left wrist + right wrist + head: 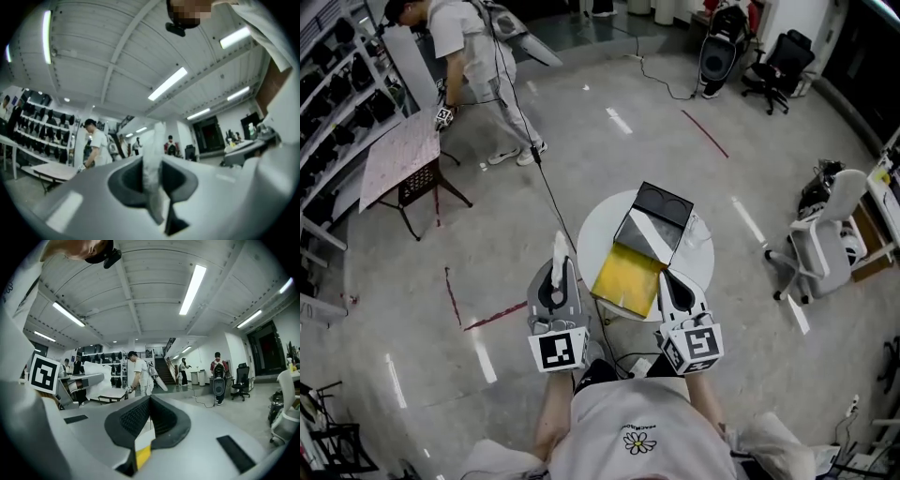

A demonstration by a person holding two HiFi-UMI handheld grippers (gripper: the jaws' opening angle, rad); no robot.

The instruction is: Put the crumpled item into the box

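In the head view an open box (661,214) with a dark inside and a yellow flap (628,277) lies on a small round white table (602,225). The flap hangs toward me. My left gripper (560,267) hovers left of the table and is shut on the crumpled white item (560,247), which sticks up past its tips. In the left gripper view the crumpled item (153,157) is pinched between the pads. My right gripper (668,278) is at the flap's right edge, its pads (140,416) pressed together. A sliver of yellow flap (143,456) shows low in the gap.
A person (473,56) bends over near a folding table (398,159) at the back left, beside shelves. A black cable (548,197) runs across the floor to the round table. A white office chair (825,246) stands to the right and a black one (780,64) at the back.
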